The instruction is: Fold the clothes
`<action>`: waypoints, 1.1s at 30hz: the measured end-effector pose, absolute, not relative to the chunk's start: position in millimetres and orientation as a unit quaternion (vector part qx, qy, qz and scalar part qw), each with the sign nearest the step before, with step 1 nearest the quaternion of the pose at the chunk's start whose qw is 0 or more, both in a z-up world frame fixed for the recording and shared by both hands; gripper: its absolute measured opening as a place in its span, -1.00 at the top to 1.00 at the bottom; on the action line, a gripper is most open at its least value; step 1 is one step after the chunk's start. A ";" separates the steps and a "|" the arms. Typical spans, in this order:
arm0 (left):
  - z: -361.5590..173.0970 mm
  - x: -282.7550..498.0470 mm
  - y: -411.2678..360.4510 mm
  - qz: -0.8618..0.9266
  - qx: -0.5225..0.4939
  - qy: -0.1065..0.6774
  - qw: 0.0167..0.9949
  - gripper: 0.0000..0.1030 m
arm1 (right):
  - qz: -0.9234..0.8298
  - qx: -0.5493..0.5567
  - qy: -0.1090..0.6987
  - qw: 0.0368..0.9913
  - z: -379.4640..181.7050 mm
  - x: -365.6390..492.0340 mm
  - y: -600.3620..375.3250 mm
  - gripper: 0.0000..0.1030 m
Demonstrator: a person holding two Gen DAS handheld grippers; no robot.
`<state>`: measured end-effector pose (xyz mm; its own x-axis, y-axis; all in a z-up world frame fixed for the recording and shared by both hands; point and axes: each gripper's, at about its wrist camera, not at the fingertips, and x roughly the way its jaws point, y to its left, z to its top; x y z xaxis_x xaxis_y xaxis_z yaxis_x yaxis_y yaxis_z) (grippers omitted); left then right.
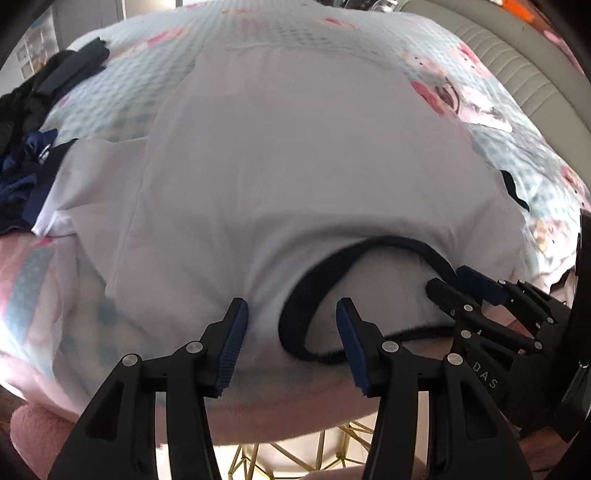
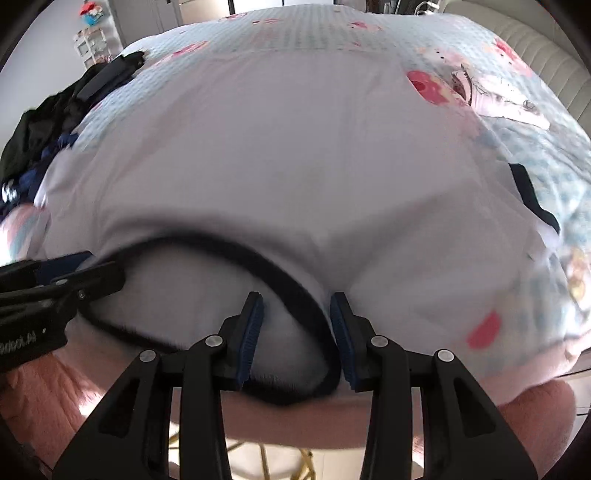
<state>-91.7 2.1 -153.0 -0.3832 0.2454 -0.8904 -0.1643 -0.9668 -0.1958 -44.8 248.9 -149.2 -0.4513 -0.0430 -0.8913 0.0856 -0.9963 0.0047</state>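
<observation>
A white T-shirt point(image 1: 295, 166) point(image 2: 277, 166) lies spread flat on the bed, its dark navy collar point(image 1: 388, 242) point(image 2: 221, 240) nearest me. My left gripper point(image 1: 291, 310) point(image 2: 103, 264) is open at the left end of the collar, with the dark band and white cloth between its blue pads. At the collar's right end my right gripper point(image 2: 295, 301) point(image 1: 447, 278) is open too, and the band runs between its fingers. A dark-trimmed sleeve cuff point(image 1: 511, 188) point(image 2: 528, 195) shows at the right.
The bedspread point(image 1: 147, 74) point(image 2: 295, 33) is pale blue check with pink prints. Dark and navy clothes point(image 1: 33, 110) point(image 2: 55, 110) are heaped at the far left. A beige padded headboard point(image 1: 517, 66) point(image 2: 546, 48) runs along the right. Pink plush fabric point(image 1: 37, 432) point(image 2: 44, 387) covers the near edge.
</observation>
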 end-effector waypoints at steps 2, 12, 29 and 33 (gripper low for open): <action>-145.9 -92.3 -0.1 0.843 -0.521 -0.049 0.123 -0.01 | -0.858 0.512 0.016 0.042 -144.9 -42.6 249.8 0.25; -172.4 -121.9 10.0 0.849 -0.520 -0.054 0.081 -0.01 | -0.873 0.486 -0.001 0.048 -173.2 -101.6 240.3 0.10; -172.9 -88.3 -16.9 0.850 -0.512 -0.086 0.087 -0.07 | -0.887 0.460 -0.023 0.036 -183.2 -66.0 267.2 0.00; -183.2 -66.6 -25.5 0.844 -0.518 -0.096 0.099 -0.08 | -0.888 0.458 -0.015 0.039 -179.4 -55.7 264.4 0.02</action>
<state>-66.6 -25.5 -183.2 -0.4432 0.2670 -0.8557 -0.0685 -0.9619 -0.2647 -55.7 264.4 -179.4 -0.5767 -0.0835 -0.8127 0.0563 -0.9965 0.0624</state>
